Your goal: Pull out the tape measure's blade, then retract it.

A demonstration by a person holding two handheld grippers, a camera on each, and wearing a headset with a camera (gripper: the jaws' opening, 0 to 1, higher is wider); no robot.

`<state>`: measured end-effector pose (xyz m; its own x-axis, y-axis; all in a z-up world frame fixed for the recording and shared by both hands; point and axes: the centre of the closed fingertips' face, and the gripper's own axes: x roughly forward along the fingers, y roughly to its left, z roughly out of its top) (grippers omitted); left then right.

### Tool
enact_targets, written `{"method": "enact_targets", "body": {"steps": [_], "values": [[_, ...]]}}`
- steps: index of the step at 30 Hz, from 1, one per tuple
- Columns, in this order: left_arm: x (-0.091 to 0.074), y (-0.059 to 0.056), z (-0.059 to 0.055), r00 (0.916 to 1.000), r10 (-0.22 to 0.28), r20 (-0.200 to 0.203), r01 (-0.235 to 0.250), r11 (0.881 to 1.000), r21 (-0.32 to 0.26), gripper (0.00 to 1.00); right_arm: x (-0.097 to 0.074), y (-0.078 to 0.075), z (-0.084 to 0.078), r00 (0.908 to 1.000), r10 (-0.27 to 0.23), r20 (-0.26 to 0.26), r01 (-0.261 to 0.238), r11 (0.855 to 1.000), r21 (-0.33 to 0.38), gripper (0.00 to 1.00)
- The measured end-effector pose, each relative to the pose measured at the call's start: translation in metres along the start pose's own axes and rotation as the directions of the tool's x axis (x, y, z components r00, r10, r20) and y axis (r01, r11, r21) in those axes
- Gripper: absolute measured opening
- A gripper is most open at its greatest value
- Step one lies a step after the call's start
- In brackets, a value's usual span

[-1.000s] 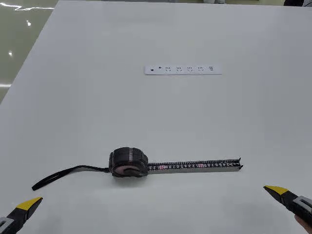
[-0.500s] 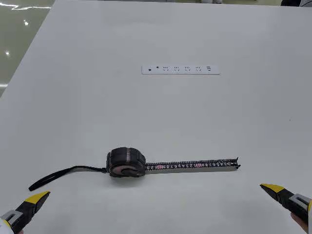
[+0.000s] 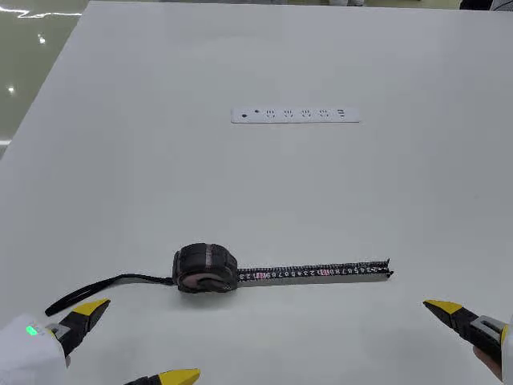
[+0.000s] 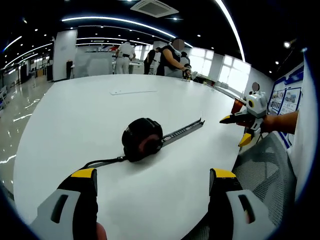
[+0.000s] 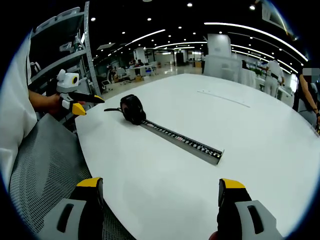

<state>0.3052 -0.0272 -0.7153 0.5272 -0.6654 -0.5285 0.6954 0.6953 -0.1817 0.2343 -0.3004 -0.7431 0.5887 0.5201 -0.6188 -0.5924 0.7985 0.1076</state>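
Observation:
A black tape measure [image 3: 206,269] lies on the white table [image 3: 264,192], its blade [image 3: 317,272] drawn out to the right and lying flat, hook end at the far right. A black wrist strap [image 3: 104,286] trails off to its left. My left gripper [image 3: 136,341] hovers open at the near left, short of the case, nothing between its yellow-tipped jaws. In the left gripper view the case [image 4: 142,138] sits ahead of the gripper [image 4: 152,173]. My right gripper [image 5: 160,183] is open and holds nothing, just short of the blade's hook end [image 5: 216,154].
A white power strip [image 3: 295,115] lies farther back on the table. The table's near edge runs just under both grippers. A grey mesh chair [image 4: 265,167] stands at that edge. People stand at the table's far side in the left gripper view.
My left gripper has come forward and inward toward the strap, and both its tips now show, spread apart. The right gripper has crept slightly left. The tape measure has not moved.

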Motion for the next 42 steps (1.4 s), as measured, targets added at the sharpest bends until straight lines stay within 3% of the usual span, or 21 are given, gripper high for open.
{"method": "enact_targets", "body": {"steps": [4,16,32,42], "values": [[0.006,-0.003,0.004,0.9999,-0.006,-0.009,0.006,1.000,0.024,0.88,0.000,-0.002,-0.004,1.0000,-0.001,-0.004,0.001,1.000,0.003,0.96],[0.032,-0.009,0.015,0.9997,-0.020,-0.016,0.020,1.000,0.010,0.88,0.001,-0.004,-0.006,1.0000,0.001,-0.004,-0.001,1.000,0.016,0.96],[0.066,-0.017,0.020,0.9976,-0.061,-0.033,0.061,0.998,0.004,0.88,0.002,-0.010,-0.006,1.0000,-0.005,-0.002,0.005,1.000,0.019,0.96],[0.075,-0.015,0.016,0.9970,-0.067,-0.040,0.067,0.998,0.000,0.87,0.001,-0.014,-0.005,0.9999,-0.010,-0.003,0.010,1.000,0.021,0.95]]}}
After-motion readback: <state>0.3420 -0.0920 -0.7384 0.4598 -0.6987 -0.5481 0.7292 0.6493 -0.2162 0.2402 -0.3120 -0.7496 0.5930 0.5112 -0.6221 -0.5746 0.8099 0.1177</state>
